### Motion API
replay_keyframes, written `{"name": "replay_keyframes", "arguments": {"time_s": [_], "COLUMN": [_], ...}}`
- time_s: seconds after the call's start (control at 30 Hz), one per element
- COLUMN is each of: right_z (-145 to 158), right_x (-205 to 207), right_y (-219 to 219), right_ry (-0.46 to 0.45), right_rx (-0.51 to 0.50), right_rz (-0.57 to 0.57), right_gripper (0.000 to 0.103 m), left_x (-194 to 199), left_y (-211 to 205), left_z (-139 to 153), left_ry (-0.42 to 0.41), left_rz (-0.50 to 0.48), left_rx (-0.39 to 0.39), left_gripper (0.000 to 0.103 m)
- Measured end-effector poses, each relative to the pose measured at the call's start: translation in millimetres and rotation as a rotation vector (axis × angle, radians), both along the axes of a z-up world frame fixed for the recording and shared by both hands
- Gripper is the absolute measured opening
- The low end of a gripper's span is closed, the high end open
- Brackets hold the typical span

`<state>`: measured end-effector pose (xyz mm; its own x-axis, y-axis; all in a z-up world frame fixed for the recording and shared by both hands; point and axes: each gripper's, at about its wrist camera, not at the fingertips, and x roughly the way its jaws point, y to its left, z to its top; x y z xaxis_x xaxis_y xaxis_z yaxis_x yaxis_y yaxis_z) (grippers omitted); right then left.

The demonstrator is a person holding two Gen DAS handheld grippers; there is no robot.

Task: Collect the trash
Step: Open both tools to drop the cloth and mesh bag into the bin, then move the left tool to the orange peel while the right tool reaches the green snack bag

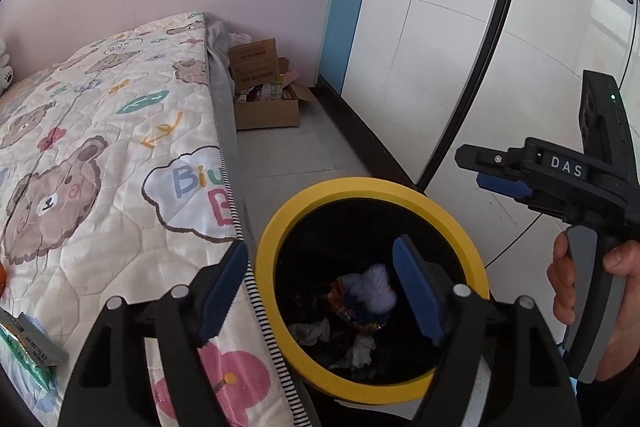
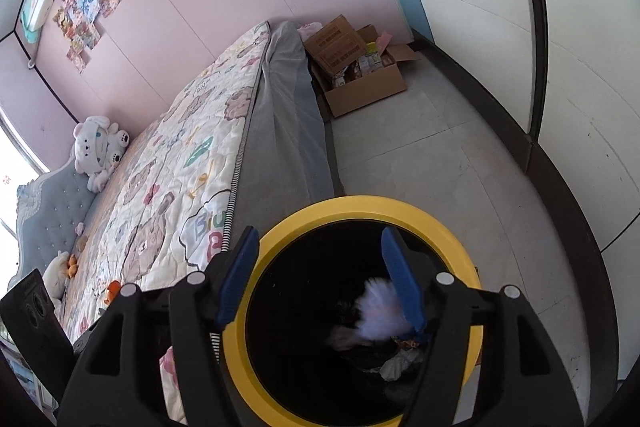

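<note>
A black trash bin with a yellow rim (image 1: 276,227) stands on the floor beside the bed; it also shows in the right wrist view (image 2: 400,211). Inside lie crumpled papers, a colourful wrapper and a pale purple fluffy piece (image 1: 376,287), which looks blurred in the right wrist view (image 2: 380,311). My left gripper (image 1: 320,291) is open and empty above the bin's left rim. My right gripper (image 2: 320,275) is open and empty over the bin mouth; seen from the left wrist, it (image 1: 480,171) sits to the right of the bin, its jaw state unclear there.
A bed with a bear-print quilt (image 1: 100,147) borders the bin on the left. A green wrapper (image 1: 28,351) lies on its near edge. An open cardboard box (image 1: 264,95) sits on the floor by the wall. White wardrobe doors (image 1: 440,27) stand to the right. Plush toys (image 2: 98,147) sit on the bed.
</note>
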<state>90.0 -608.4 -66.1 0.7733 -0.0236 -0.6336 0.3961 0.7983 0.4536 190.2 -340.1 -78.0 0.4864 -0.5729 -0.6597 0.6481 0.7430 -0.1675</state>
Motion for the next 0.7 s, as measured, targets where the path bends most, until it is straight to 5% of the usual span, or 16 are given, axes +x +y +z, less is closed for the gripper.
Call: {"name": "replay_keyframes", "arguments": {"time_s": [0.13, 0.7], "right_z": [8, 54], "right_x": [-9, 8], "right_y": [3, 98], "right_ry": [-0.027, -0.114], "right_rx": [0.001, -0.052], "right_rz": [-0.009, 0.184], "right_gripper": [0.064, 0.072], "left_x": [5, 34], "left_y": [18, 143], "left_z": [9, 50], "left_ry": [-0.019, -0.125], "left_rz": [0.043, 0.269], "left_rx": [-0.008, 0.004], "left_gripper": [0.086, 0.092]}}
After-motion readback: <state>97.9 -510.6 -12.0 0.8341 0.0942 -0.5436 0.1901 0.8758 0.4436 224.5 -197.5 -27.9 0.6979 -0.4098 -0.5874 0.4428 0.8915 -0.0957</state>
